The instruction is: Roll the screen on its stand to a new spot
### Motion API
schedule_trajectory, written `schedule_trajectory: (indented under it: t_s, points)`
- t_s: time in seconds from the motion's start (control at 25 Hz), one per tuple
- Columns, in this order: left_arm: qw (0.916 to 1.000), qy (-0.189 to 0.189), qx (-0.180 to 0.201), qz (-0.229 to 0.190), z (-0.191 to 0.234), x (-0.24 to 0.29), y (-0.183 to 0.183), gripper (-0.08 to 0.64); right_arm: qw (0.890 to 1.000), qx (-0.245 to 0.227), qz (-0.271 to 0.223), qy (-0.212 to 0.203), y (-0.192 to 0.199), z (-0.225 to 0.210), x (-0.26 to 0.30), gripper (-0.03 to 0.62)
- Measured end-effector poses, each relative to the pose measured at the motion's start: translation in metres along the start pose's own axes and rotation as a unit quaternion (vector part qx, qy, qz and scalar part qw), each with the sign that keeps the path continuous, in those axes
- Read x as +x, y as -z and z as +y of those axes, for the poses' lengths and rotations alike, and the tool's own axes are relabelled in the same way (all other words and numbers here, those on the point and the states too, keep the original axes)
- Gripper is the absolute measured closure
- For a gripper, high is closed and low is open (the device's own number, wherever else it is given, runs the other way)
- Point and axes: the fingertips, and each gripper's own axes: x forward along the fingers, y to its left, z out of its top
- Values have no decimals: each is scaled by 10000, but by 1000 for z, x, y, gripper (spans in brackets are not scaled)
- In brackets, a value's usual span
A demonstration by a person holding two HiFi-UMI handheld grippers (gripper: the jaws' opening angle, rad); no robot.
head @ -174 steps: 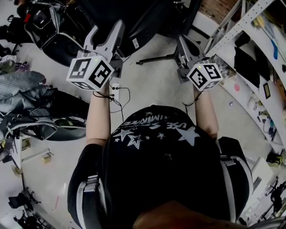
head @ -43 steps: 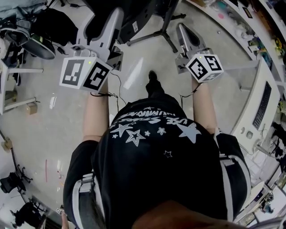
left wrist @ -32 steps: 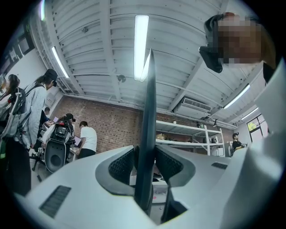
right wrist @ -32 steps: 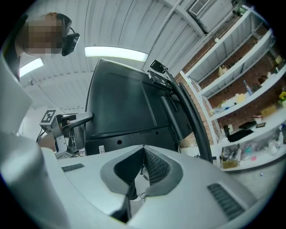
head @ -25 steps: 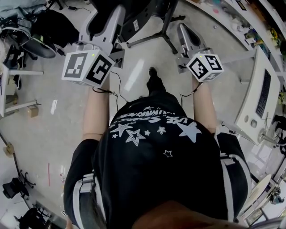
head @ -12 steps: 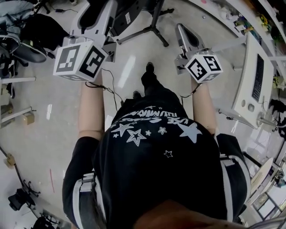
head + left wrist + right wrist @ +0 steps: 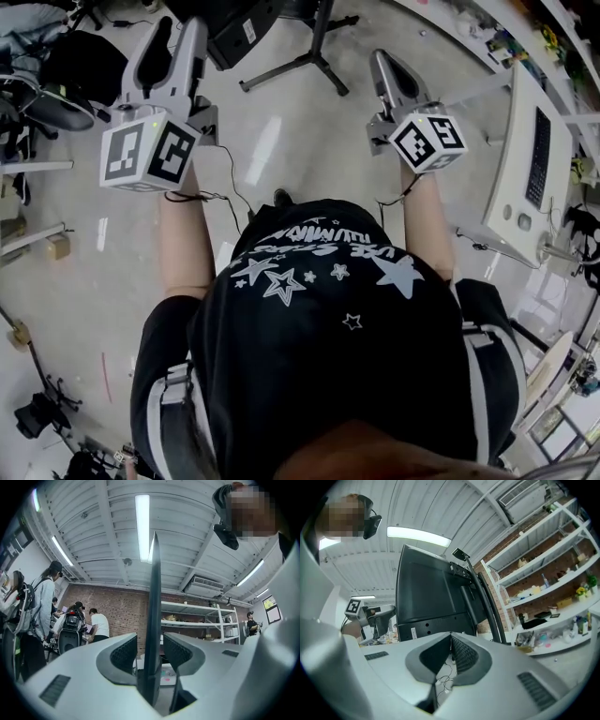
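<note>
Pale concrete floor [image 7: 281, 141] lies under me, with a thin cable [image 7: 230, 183] trailing across it. A white desk [image 7: 511, 192] with a keyboard [image 7: 537, 155] stands off to my right. Farther out are a brick wall [image 7: 122, 613] and metal shelves [image 7: 543, 585] loaded with small things. A few people [image 7: 99, 623] are gathered by the wall, under a ribbed ceiling [image 7: 93, 536] with long strip lights [image 7: 142, 527].

The screen [image 7: 246, 28] stands upright just ahead of me, at the top of the head view. It sits on a stand [image 7: 314, 56] whose dark legs [image 7: 281, 70] splay over the floor.

My left hand-held gripper [image 7: 180, 28] has the screen by its side edge. In the left gripper view the thin dark panel runs straight up between the two jaws. The ribbed pads [image 7: 125, 656] pinch its thicker lower part from either side, and the jaws are held about half spread by it.

My right hand-held gripper [image 7: 380, 61] is pressed together, its pad tips meeting with nothing between them. It points at the back of the screen, where the stand's post [image 7: 485, 604] is fixed. In the head view it sits to the right of the stand. I can't tell whether it touches either.
</note>
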Motion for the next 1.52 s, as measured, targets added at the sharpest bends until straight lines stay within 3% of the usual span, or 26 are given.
schedule_trajectory:
  t_s: [0.28,0.76,1.32,1.52]
  points:
    - [9986,-356,-153,373,-29,-30,32,393,9995,141,10,-279,-1,-6,-20,584]
    - [9953,-204,-354,876,-134,-81,72,394,9986,119,154,-491,1,-15,-105,584]
    - [9931,-642,-384,905,-204,-142,87,543,9969,-61,359,-692,5,-17,-194,585]
    - [9924,-660,-435,941,-228,-157,95,549,9964,-85,430,-724,10,-22,-221,584]
